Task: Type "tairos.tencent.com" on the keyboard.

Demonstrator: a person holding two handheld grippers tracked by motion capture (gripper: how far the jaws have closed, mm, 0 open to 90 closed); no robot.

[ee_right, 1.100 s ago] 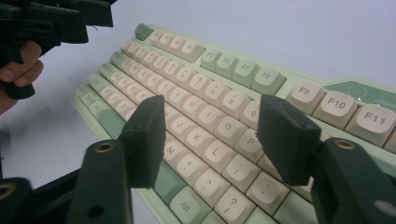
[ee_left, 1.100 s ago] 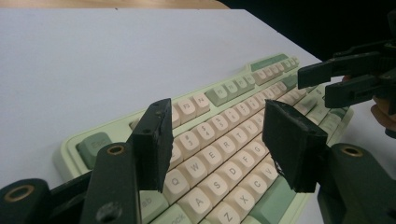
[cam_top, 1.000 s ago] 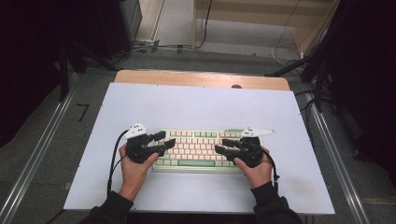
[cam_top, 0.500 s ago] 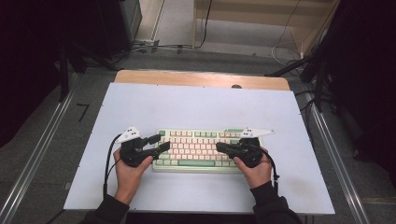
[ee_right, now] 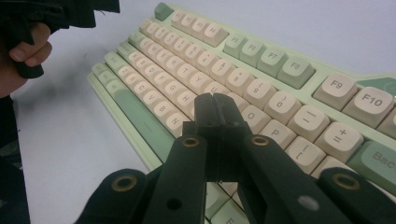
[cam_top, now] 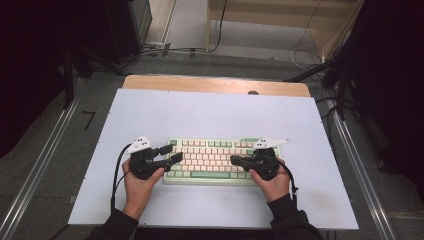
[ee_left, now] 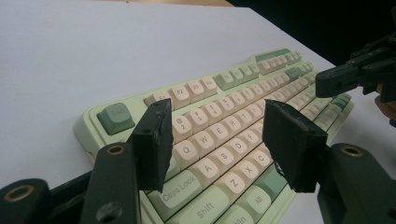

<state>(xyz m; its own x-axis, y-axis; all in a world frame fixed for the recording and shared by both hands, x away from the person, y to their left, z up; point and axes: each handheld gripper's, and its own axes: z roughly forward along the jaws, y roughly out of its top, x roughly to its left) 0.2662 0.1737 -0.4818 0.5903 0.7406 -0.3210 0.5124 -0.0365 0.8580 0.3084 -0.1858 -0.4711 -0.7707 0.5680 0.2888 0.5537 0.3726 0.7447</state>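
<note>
- Since a second ago my right tongs have snapped their jaws together; nothing is caught between them, and the pads meet above the keys around the letter row's right half. Both hands sit where they sat.
- My left tongs stand part open, jaws apart with nothing between, hovering over the left end of the keyboard near the Q/A/Caps Lock keys.
- Keyboard lies flat on the pale table sheet, near my edge, long side toward me, roughly centred between my hands.
- Judged step: pressing keys with the closed right tip used as a single poker.
- To do it well: keep the right jaws shut so the tip stays narrow, come straight down on the middle of one keycap, and avoid straddling two neighbours.
- Left tongs: either close them too before typing, or hold them clear so an open jaw does not catch a keycap edge.
- Risk: a slanted push could slide the keyboard on the smooth sheet.
</note>
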